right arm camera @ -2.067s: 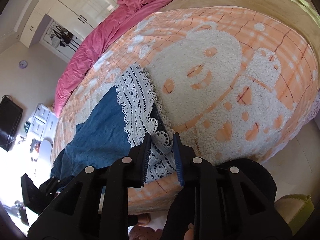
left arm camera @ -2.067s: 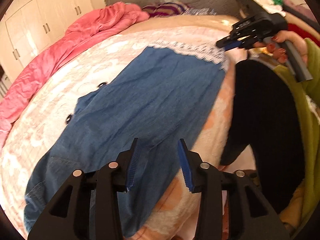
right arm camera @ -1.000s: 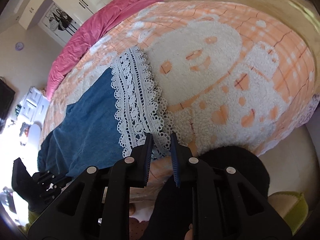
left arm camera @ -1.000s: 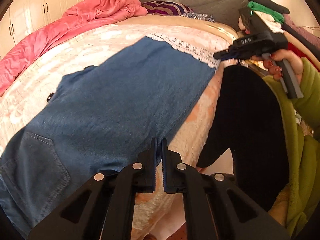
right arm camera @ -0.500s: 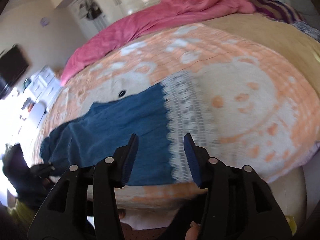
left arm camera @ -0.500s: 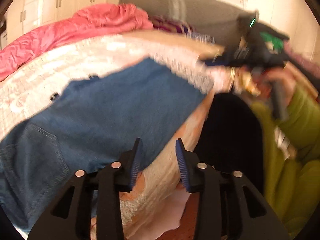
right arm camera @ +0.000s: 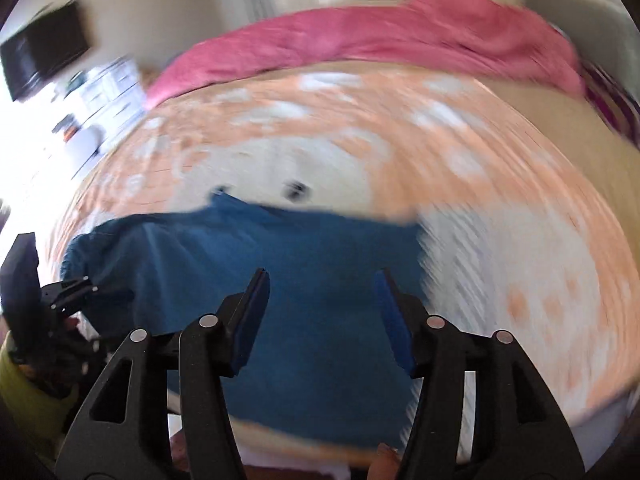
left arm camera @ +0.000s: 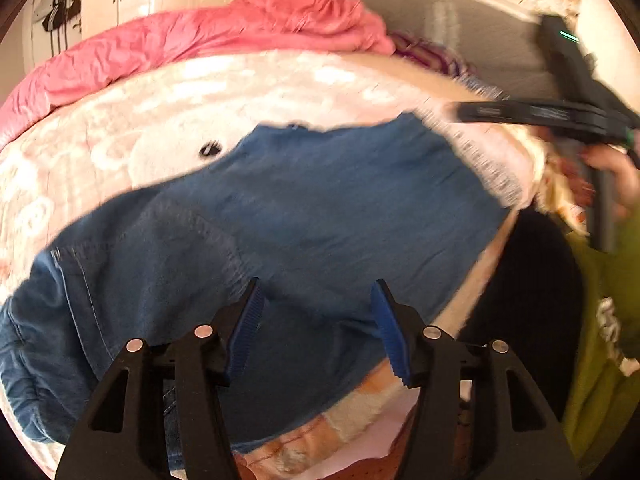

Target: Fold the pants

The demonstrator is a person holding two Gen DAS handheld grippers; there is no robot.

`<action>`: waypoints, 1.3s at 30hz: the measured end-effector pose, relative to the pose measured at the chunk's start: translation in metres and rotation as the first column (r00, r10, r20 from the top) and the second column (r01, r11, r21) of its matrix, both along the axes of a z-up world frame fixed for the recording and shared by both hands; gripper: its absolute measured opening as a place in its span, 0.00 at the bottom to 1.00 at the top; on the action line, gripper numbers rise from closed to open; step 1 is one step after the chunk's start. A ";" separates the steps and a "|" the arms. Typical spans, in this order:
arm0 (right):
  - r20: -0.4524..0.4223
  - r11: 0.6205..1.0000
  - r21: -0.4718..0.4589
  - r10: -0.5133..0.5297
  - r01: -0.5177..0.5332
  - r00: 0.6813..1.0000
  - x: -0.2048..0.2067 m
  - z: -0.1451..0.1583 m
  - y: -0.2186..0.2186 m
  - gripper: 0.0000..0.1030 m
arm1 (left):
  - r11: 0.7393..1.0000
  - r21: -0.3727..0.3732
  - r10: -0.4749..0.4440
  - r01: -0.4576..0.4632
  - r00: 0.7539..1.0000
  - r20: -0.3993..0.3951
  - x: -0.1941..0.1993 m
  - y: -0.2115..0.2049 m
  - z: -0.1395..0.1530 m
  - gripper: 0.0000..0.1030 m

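The left tool (left arm camera: 316,328) hangs over the near edge of the bed (left arm camera: 280,84), its blue-padded jaws spreading apart with nothing pinched between them; the denim lies below the pads, not in their grip. The pants (left arm camera: 320,208), blue denim, lie flat across the orange-and-white plush blanket (left arm camera: 100,152) along the bed's near edge, the waist end with its stitched pocket toward the left and the white lace hem (left arm camera: 492,160) toward the right. A dark eye of the blanket's printed figure shows just beyond the denim's far edge. Along the far side of the bed runs a bunched pink duvet (left arm camera: 200,44). To the right, the right tool (right arm camera: 320,312) is held above the lace end by a hand (left arm camera: 612,168) with an olive-green sleeve (left arm camera: 600,360). Its jaws are likewise widening and hold nothing, the pants spread beneath them in the right wrist view, which is smeared by motion blur.
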State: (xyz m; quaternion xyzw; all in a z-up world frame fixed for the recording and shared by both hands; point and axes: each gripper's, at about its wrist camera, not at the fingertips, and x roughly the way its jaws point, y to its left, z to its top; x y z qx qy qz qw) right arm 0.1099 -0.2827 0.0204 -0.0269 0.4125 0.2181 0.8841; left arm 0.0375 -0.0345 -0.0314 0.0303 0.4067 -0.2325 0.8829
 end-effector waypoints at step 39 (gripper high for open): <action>-0.151 0.966 0.125 -0.207 0.227 0.967 0.106 -0.023 -0.123 0.43 | 0.985 -0.115 0.135 -0.130 0.990 0.033 0.064 0.017 0.062 0.90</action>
